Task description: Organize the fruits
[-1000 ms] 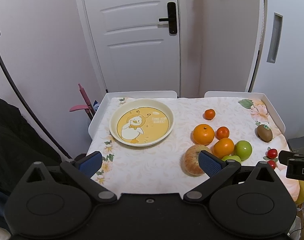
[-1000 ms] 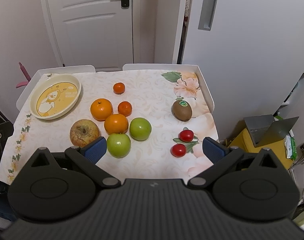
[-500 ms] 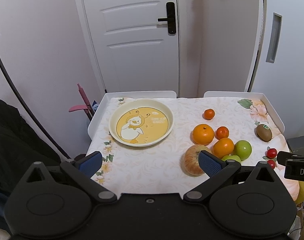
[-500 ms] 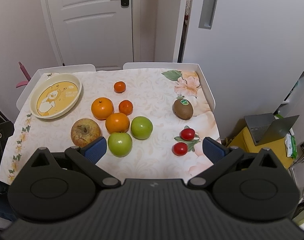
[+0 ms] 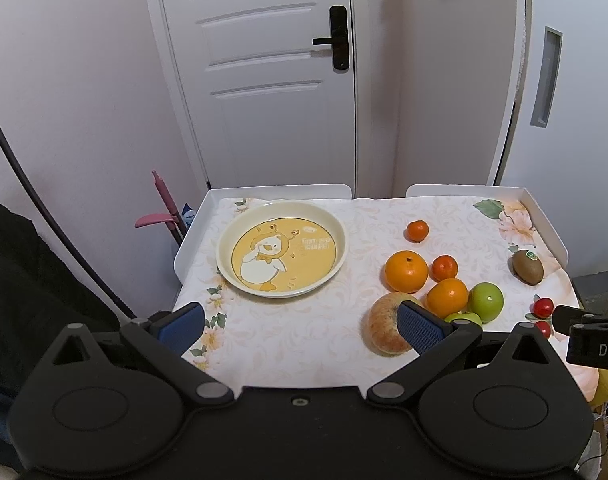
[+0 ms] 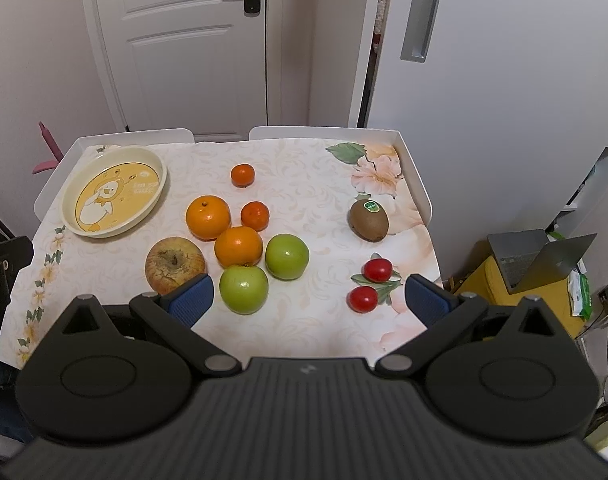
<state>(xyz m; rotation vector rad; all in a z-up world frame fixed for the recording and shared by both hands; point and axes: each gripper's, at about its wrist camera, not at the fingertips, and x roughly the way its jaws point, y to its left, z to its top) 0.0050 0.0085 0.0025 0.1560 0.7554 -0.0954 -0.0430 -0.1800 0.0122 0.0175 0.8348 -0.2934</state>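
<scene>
1. Floral-clothed bench [image 6: 312, 168]: carries every item; nothing sorted yet, by the look of it.
2. Yellow duck plate [image 6: 69, 204], far-left corner: bare, the likely destination.
3. Russet apple [image 6: 171, 262], near edge, left of the cluster.
4. Two green apples [image 6: 243, 288] [image 6: 287, 256], touching the oranges.
5. Two oranges [image 6: 207, 216] [image 6: 238, 246], mid-bench.
6. Kiwi [image 6: 368, 220], by the right edge, apart.
7. Two mandarins [image 6: 255, 216] [image 6: 242, 175], toward the far edge.
8. Two cherry tomatoes [image 6: 378, 270] [image 6: 363, 299], near-right corner.
9. Left tool [image 5: 299, 326] and right tool [image 6: 310, 298]: each spread wide, grasping nothing, above the near edge.
</scene>
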